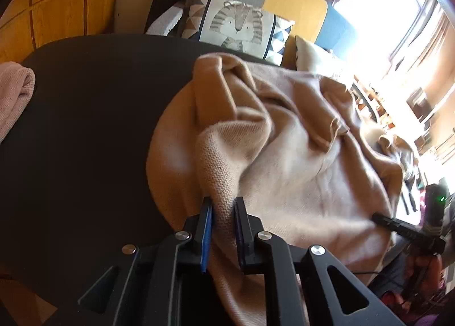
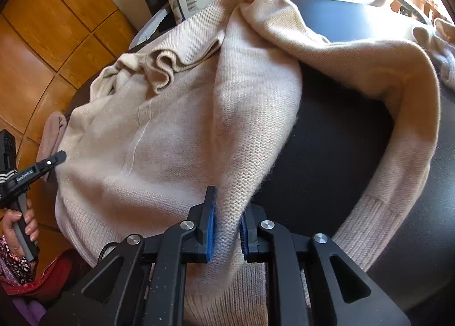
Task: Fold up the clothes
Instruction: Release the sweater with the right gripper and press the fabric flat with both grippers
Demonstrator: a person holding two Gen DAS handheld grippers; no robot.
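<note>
Knitwear spread over the dark table (image 2: 355,141), the beige sweater (image 2: 176,127) looks soft, light, limp and stretchy, best taken at its thick hem, where the left gripper (image 1: 223,206) and right gripper (image 2: 229,209) each pinch a fold nearly closed.

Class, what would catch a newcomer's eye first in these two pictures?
A rumpled beige knitted sweater sprawls across the dark round table. Both black grippers, left and right, pinch its hem in blue-padded jaws. Behind the table, a tiger-print cushion rests on a seat.
</note>
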